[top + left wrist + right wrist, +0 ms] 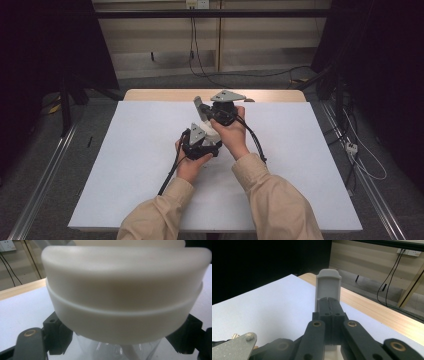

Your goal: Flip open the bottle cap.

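Toward the middle of the white table (pixel 125 165), the left gripper (pixel 201 142) is clamped on a clear container with a white lid (pixel 125 290). Just beyond it, nearer the far edge, the right gripper (pixel 210 112) has its jaws pressed together on a thin grey flap (pixel 328 287) standing up from that lid.

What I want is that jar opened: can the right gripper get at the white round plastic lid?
Probably not yet: the right gripper is shut on a flat grey round-topped tab, so its jaws are taken, though the white lid sits close by.
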### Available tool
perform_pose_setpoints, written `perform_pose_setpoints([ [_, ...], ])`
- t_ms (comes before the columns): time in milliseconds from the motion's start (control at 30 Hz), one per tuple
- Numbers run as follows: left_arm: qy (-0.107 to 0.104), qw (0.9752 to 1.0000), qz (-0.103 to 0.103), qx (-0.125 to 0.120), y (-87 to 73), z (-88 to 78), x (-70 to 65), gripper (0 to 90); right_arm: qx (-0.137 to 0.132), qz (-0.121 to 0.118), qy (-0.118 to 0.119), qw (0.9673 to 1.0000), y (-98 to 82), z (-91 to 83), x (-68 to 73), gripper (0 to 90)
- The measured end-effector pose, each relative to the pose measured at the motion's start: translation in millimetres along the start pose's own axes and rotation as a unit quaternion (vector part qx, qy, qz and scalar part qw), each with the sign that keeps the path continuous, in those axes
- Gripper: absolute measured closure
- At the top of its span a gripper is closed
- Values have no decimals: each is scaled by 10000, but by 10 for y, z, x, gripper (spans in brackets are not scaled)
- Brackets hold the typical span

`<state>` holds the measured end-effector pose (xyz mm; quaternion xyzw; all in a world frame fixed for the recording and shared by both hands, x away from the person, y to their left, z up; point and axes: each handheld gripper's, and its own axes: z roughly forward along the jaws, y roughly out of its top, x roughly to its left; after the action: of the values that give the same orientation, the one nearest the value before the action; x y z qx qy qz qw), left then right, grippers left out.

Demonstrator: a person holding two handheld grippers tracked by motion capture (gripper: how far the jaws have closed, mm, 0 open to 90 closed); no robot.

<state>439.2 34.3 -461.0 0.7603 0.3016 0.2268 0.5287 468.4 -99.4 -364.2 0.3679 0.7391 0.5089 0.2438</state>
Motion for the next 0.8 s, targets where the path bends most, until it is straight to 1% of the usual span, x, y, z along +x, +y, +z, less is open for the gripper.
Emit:
perform_pose_setpoints([
  [333,18,10000,25,12,1,-3,5,186,37,-18,-5,10000,-7,27,-1,900],
  [467,17,10000,25,15,1,-3,6,186,64,24,7,10000,-17,40,-1,900],
  [800,-2,10000,-5,17,0,-3,6,186,85,20,6,10000,-22,51,0,900],
])
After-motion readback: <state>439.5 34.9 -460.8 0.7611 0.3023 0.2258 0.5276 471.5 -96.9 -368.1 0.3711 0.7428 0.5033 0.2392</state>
